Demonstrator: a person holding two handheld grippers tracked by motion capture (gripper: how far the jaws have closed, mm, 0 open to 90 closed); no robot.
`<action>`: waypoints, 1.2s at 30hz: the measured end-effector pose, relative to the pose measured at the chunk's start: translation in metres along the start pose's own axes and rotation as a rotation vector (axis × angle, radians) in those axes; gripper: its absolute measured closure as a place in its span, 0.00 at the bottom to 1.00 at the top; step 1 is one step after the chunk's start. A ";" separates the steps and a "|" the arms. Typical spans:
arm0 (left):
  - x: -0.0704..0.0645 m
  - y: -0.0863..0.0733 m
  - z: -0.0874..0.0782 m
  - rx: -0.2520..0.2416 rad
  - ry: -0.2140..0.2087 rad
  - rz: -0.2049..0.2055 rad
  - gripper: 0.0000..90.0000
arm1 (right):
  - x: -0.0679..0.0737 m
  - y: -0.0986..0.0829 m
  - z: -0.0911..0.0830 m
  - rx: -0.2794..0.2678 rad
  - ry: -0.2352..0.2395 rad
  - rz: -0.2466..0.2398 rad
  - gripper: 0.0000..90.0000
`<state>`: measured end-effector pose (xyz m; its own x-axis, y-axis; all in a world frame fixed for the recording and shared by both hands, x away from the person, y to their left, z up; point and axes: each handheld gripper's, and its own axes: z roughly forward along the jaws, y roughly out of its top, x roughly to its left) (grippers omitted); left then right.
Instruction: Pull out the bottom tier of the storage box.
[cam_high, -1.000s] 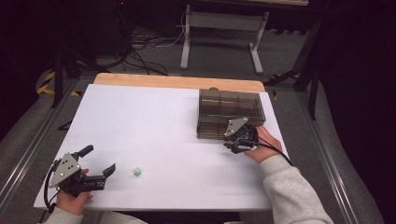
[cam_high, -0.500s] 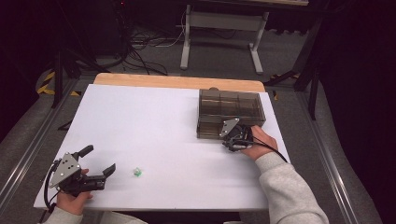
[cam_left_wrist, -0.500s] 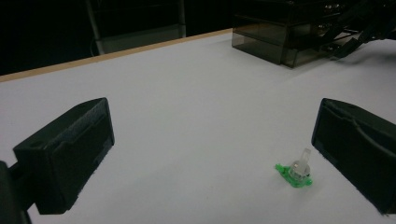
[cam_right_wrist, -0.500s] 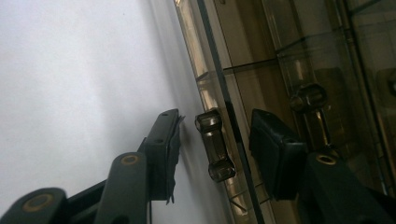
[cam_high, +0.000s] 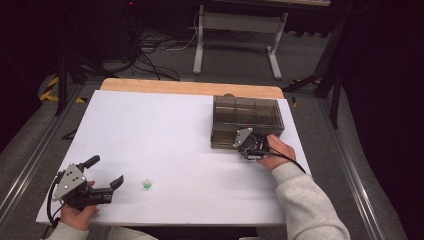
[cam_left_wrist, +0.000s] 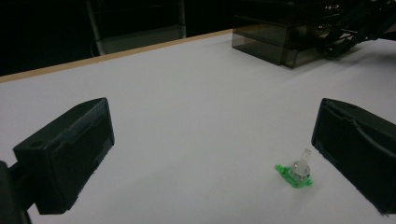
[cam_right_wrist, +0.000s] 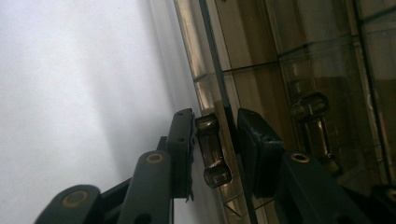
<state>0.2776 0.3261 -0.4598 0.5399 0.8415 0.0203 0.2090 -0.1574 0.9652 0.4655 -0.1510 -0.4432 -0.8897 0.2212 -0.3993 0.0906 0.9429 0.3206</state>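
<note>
The white surface (cam_high: 165, 135) covers most of the high view, with a strip of wood along its far edge. On its far right part stands a smoky, see-through plastic box (cam_high: 247, 120) with several compartments. The right gripper (cam_high: 248, 145) is at the near front wall of this box. In the right gripper view its fingers (cam_right_wrist: 183, 149) are closed on the small handle (cam_right_wrist: 211, 154) of the box front, one finger on each side of the wall, and the handle is pressed between them. The left gripper (cam_high: 102, 180) rests at the near left corner of the surface, held by a hand (cam_high: 80, 215). Its fingers (cam_left_wrist: 65, 158) are wide apart and hold nothing. Just beside the right finger in the left gripper view, a small green and clear part (cam_left_wrist: 297, 170) lies on the surface, well apart from the box.
</note>
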 end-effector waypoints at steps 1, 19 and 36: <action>0.000 0.000 0.000 -0.002 -0.002 -0.001 0.00 | 0.000 0.000 -0.001 -0.001 -0.002 0.006 0.75; 0.000 0.000 0.000 0.001 -0.002 0.001 0.00 | 0.011 -0.002 -0.018 0.003 0.055 -0.013 0.75; 0.000 0.000 0.001 -0.001 -0.001 0.003 0.00 | 0.026 -0.002 -0.026 0.002 0.077 -0.004 0.76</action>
<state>0.2784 0.3260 -0.4596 0.5409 0.8408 0.0226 0.2068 -0.1590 0.9654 0.4309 -0.1537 -0.4317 -0.9220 0.1975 -0.3331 0.0875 0.9442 0.3177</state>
